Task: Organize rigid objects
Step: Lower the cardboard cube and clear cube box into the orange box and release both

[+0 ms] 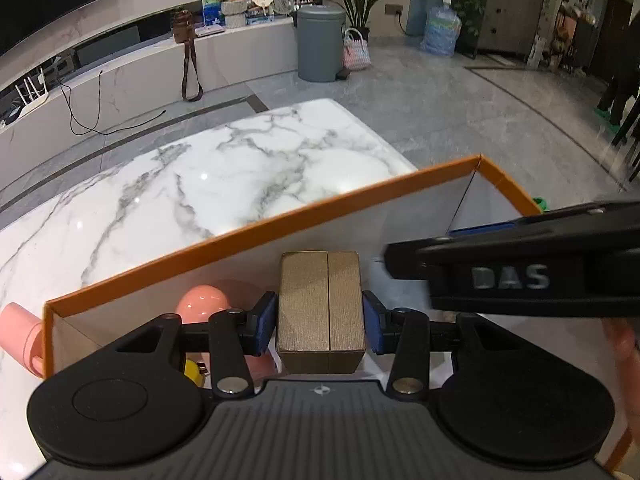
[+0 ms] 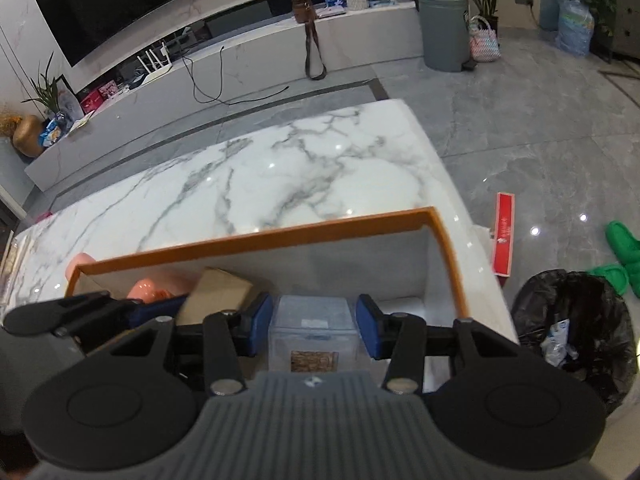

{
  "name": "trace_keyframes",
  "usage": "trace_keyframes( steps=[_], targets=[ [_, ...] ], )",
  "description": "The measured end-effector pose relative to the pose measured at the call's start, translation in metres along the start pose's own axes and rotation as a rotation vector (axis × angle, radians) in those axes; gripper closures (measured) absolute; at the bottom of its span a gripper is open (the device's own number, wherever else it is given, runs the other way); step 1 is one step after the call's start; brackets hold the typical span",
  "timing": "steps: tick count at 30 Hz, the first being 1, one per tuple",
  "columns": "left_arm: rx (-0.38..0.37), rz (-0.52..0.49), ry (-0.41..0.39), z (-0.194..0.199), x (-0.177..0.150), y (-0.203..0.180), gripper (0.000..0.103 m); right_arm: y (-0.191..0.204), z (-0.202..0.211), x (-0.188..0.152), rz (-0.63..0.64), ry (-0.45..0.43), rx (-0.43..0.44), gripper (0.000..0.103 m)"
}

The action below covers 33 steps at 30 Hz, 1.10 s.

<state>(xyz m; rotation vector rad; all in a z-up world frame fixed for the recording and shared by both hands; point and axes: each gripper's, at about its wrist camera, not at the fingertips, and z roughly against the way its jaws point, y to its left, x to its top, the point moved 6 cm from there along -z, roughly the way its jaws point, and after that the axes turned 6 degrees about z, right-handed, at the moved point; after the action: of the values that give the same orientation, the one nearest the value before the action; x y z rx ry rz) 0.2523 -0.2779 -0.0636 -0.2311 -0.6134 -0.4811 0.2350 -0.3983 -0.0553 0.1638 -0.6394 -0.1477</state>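
Both grippers are placing items into the orange-rimmed box (image 1: pixel 256 224) on the marble tabletop (image 1: pixel 224 168). The left gripper (image 1: pixel 320 320) clamps its fingers on a gold block (image 1: pixel 322 308) near the pink object (image 1: pixel 202 300). The right gripper (image 2: pixel 312 324) holds a clear plastic case (image 2: pixel 312 332) over the box's right part. Next, I judge, each must lower, then release.

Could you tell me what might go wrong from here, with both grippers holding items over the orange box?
1. The right gripper and the left gripper are close together over the orange-rimmed box; they could bump as they lower.
2. The gold box might land on the pink object beside it and tip.
3. The clear plastic box looks smooth, so it may slip between the pads.
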Motion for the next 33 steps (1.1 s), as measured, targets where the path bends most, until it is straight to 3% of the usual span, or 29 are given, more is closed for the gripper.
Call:
trace_keyframes(
  steps=[6,11,13,17,26,33],
  targets=[
    [-0.001,-0.013,0.041,-0.007,-0.001,0.000,0.052,-0.001,-0.019,-0.005,-0.004,0.014,-0.007,0.057],
    [-0.016,-0.036,0.055,-0.006,-0.003,0.001,0.045,-0.002,-0.023,-0.011,-0.027,0.043,0.023,0.057],
    [-0.040,-0.027,0.061,-0.001,-0.004,0.003,0.036,-0.001,-0.021,-0.011,-0.017,0.047,0.023,0.056],
    [-0.066,-0.029,0.071,0.012,-0.008,0.007,0.036,-0.001,-0.011,-0.012,-0.009,0.061,0.031,0.055],
    [-0.064,-0.107,0.091,0.019,-0.024,0.008,0.061,0.012,0.004,-0.033,0.185,0.141,0.053,0.058],
    [-0.070,-0.091,0.109,0.008,-0.025,0.011,0.067,0.026,0.000,-0.051,0.341,0.223,0.041,0.065]
  ],
)
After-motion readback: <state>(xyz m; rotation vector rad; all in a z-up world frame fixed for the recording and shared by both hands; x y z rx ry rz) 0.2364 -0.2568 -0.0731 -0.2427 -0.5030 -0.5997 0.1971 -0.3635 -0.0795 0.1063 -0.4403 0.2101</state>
